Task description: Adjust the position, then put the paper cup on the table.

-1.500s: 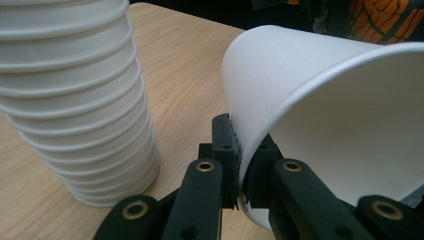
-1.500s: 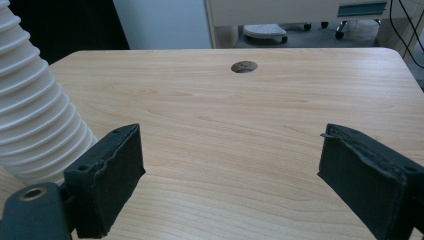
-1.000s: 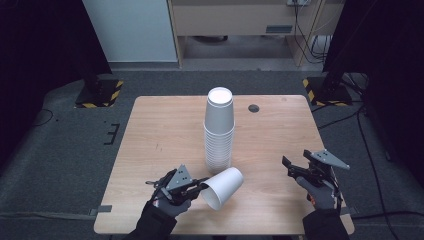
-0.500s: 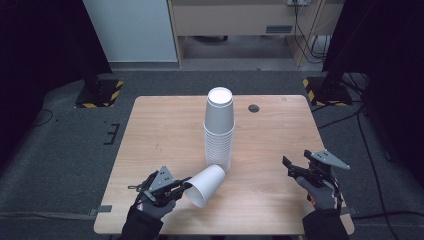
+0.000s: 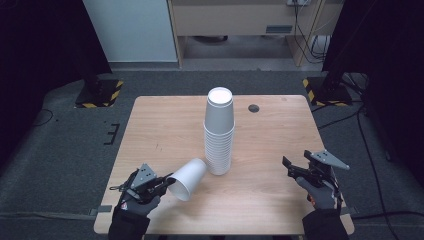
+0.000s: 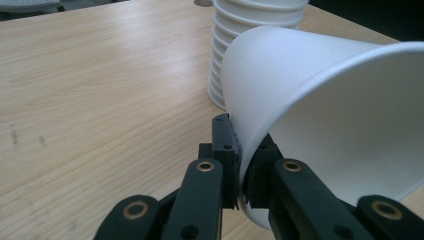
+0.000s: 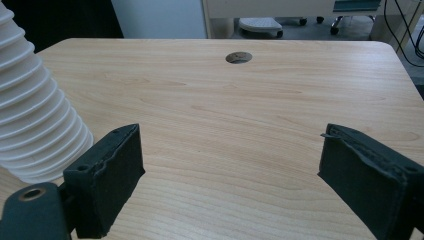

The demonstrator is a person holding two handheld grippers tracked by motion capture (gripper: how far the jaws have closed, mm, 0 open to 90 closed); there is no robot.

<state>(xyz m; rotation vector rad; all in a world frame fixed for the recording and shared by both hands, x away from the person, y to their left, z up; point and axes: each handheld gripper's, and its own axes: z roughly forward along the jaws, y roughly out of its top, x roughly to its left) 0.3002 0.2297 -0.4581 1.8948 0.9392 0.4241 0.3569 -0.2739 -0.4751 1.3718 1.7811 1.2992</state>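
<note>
You've got one paper cup pinched by its rim wall in the left gripper, lower left of the high view; the left gripper view shows the jaws clamped on the thin wall, one pad inside the mouth, one outside. The cup hangs tilted, base pointing up-right toward the cup stack at centre frame, base close to the stack's lower rims; can't tell if it touches. Right gripper sits lower right, jaws wide apart, nothing between them, well clear of the stack. My read: you're carrying a single cup off to set it down on the table. Keep the pinch light, since paper wall creases easily. Swing the base clear of the stack first; a nudge could topple that tall column. Rotate the wrist to bring the cup square to the tabletop before lowering, then seat it flat and open only once it rests. Bare wood at the left of the frame looks like the easiest spot.
</note>
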